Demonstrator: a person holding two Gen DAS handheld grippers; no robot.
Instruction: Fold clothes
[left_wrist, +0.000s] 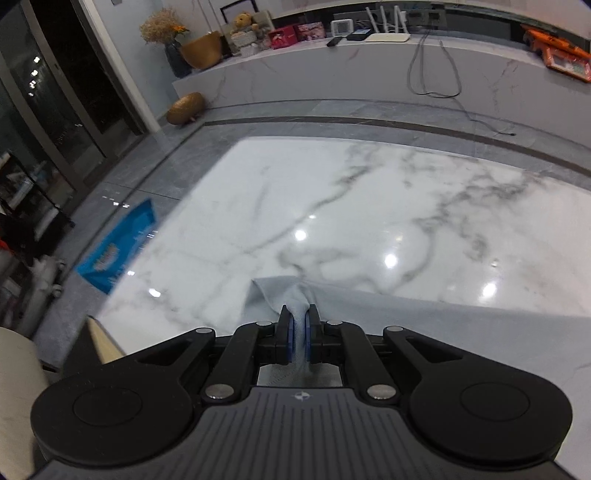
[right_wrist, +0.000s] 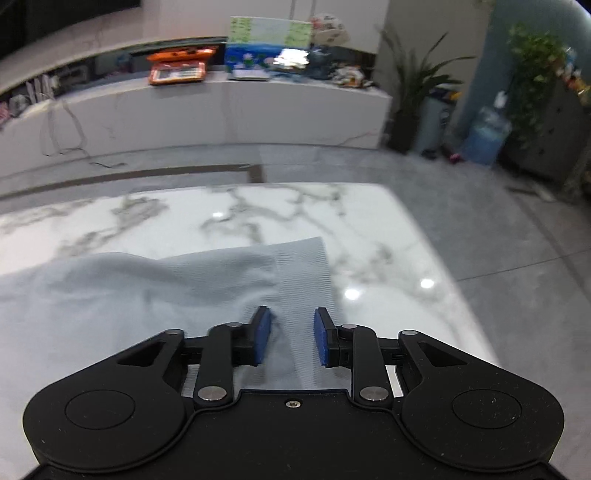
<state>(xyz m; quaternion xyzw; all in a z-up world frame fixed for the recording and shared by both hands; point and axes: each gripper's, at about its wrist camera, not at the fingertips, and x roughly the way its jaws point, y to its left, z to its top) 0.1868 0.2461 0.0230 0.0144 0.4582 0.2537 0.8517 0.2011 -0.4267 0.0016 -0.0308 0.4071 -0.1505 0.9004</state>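
Note:
A light grey knit garment lies on the white marble table. In the right wrist view its ribbed edge runs between the blue pads of my right gripper, which is open above the cloth. In the left wrist view my left gripper is shut on a bunched corner of the grey garment, lifting it slightly; the rest of the garment trails to the right along the table.
A blue bag lies on the grey floor left of the table. A long marble counter with boxes, cables and a vase stands behind. Potted plants and a water bottle stand at the far right.

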